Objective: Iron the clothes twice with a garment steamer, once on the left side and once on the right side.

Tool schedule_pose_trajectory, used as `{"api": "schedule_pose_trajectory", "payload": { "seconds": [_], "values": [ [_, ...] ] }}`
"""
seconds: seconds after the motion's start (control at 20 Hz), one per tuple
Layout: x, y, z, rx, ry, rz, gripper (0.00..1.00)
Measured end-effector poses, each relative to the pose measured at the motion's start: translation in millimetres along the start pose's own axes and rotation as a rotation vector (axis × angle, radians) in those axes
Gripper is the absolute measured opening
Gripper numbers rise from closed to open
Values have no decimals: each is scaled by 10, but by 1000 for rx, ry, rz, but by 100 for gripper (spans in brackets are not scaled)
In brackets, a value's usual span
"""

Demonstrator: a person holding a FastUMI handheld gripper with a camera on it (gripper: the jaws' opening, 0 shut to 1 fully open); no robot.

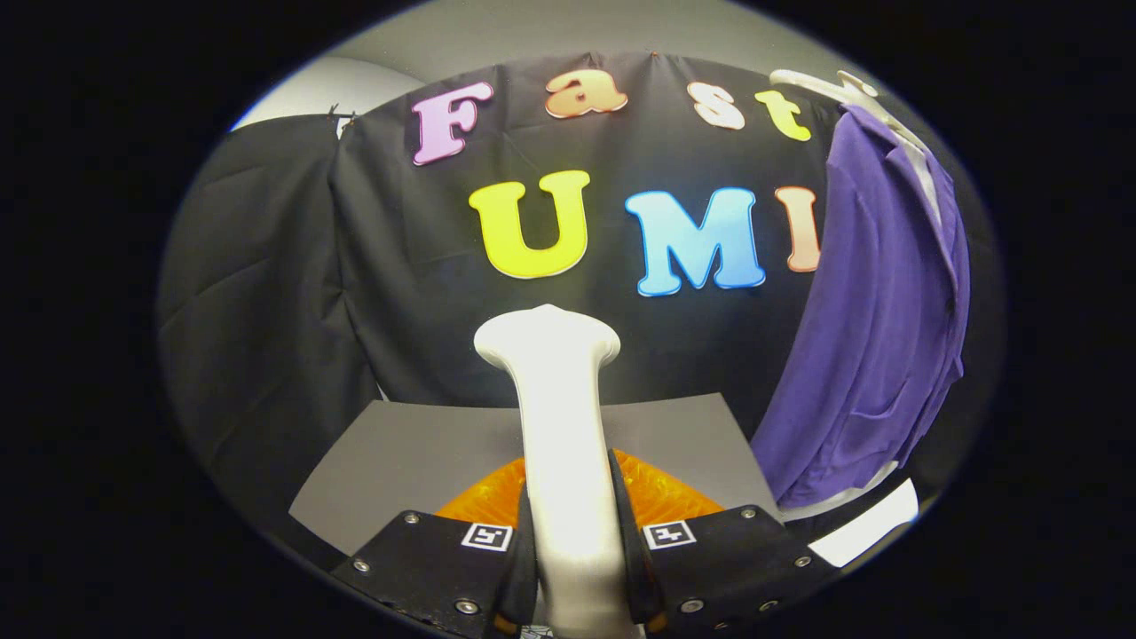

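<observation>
grip: we are holding the garment steamer (pixel 568 444) with the hand-held gripper (pixel 575 568); both fingers are pressing on its handle, one on each side, low on the body.
steamer position: it is standing between the fingers and rising ahead of them, over an orange piece (pixel 661 497) and the grey mat (pixel 417 453) on the desk.
steamer axis: long axis is running upright, away from the fingers; the wide head (pixel 548 342) is topping it and facing the black cloth wall (pixel 293 293), not the garment.
garment: the purple shirt (pixel 879 328) is hanging on a white hanger (pixel 839 89) beyond the desk's far right corner, well apart from the head.
step: we are judging this as the carry toward the shirt, no pass begun yet.
technique: we are advising turning the head right, squaring it to the fabric, then stroking along one side, keeping the grip firm so the handle is not twisting.
</observation>
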State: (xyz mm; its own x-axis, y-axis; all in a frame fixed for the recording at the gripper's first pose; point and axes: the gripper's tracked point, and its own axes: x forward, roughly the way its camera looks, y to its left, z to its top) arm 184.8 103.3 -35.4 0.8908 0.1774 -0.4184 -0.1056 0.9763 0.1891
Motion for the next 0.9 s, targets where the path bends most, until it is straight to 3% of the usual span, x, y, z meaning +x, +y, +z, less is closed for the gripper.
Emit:
{"api": "schedule_pose_trajectory", "payload": {
  "seconds": [0.3, 0.9],
  "values": [
    [-758, -350, 225, -12, -96, 44, 39],
    [-1755, -1351, 541, -72, -233, -8, 39]
  ]
}}
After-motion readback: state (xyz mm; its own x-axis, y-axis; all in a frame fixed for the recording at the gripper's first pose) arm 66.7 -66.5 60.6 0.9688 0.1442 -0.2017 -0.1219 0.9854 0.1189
